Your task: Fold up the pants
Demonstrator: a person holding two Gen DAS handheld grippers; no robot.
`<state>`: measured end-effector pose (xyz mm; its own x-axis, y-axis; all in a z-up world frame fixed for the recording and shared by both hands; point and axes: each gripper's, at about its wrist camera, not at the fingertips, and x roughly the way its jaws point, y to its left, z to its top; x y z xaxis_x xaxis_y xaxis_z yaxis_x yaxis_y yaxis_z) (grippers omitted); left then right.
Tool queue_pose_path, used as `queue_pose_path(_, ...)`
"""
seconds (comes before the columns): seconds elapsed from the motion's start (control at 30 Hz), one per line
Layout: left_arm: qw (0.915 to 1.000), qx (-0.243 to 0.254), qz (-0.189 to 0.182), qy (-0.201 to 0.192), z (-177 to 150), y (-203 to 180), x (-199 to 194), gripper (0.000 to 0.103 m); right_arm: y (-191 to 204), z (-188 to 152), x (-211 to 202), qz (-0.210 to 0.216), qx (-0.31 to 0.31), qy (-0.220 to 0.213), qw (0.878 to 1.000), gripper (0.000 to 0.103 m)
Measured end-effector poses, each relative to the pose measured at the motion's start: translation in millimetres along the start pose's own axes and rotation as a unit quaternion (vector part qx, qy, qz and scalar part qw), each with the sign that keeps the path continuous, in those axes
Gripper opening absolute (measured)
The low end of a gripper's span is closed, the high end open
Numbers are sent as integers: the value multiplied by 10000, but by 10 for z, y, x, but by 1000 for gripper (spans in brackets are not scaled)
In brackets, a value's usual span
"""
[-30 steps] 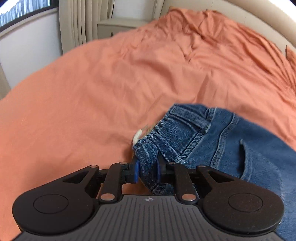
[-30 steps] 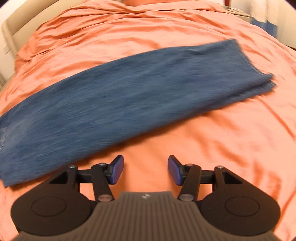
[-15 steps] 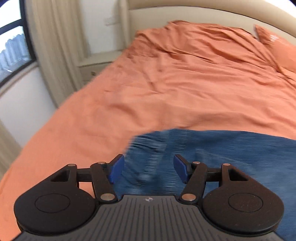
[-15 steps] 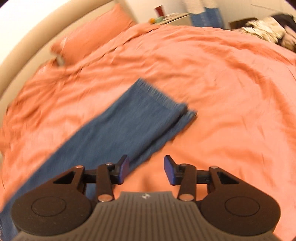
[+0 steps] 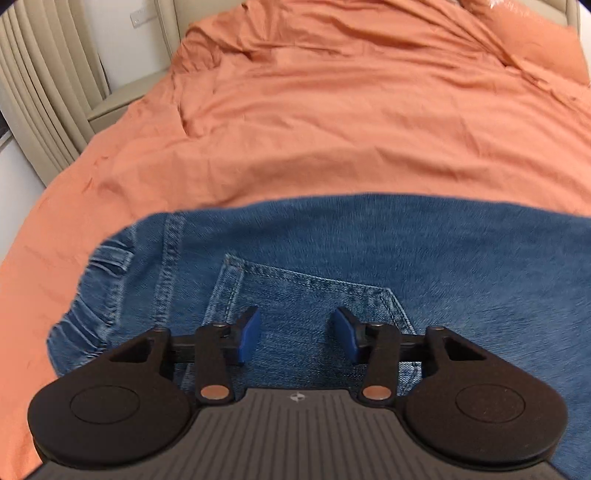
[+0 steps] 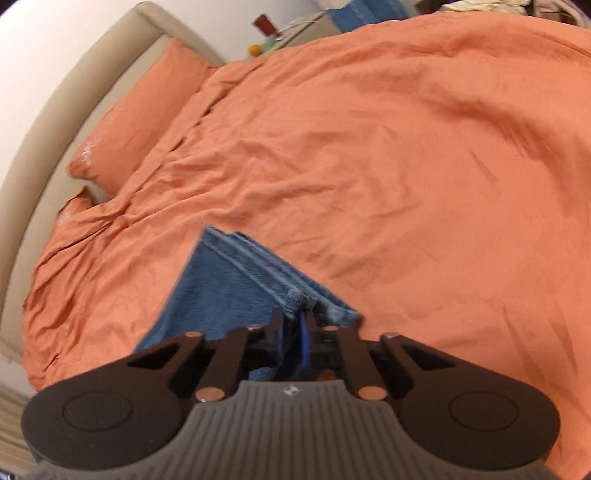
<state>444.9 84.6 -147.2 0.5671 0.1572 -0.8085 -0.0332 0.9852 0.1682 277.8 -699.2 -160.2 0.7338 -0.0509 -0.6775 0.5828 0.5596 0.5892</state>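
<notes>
Blue denim pants (image 5: 369, 251) lie flat on the orange bed cover (image 5: 332, 129), waistband to the left and a back pocket (image 5: 306, 302) facing up. My left gripper (image 5: 295, 328) hovers over that pocket. Its jaws are apart and closing, with denim below them but nothing pinched. In the right wrist view the far end of a pants leg (image 6: 221, 288) shows its stacked hems (image 6: 314, 295). My right gripper (image 6: 297, 325) is shut on the hem edge, which bunches between its pads.
The bed cover (image 6: 406, 166) spreads wide around the pants, with pillows (image 6: 140, 118) by a beige headboard (image 6: 55, 110). A nightstand (image 6: 295, 26) with small items stands beyond. Curtains (image 5: 44, 92) hang past the bed's left side.
My left gripper let go of the waistband, opened, and moved over the back pocket. My right gripper swept along the leg to its hem and shut on it.
</notes>
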Motion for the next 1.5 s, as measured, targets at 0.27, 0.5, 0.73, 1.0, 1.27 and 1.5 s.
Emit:
queue_pose_path(0.27,9998,113,95,-101,-31,-164,91,53,97,21,-185,-360,-817,-159,9959,0)
queue_pose_path(0.5,9995,196,-4,-230,44,-206,-39,53,-83,-105,-60,-480,-632,-131,9968,0)
queue_pose_path(0.73,9938,551,-909,-337,93,-509,-270,53,-207,-104,-202,-41,-111,-188,9998,54)
queue_pose_path(1.0,9722,1449,-1814,-311,2,-1400,-357,51,-518,-337,44,551,965,20,9938,46)
queue_pose_path(1.27,9441,2380,-2237,-448,0,-2371,-321,48,-381,-237,146,619,618,-204,9960,5)
queue_pose_path(1.5,9308,2805,-2242,-677,214,-3208,-72,40,-81,-82,35,440,-375,-192,9981,4)
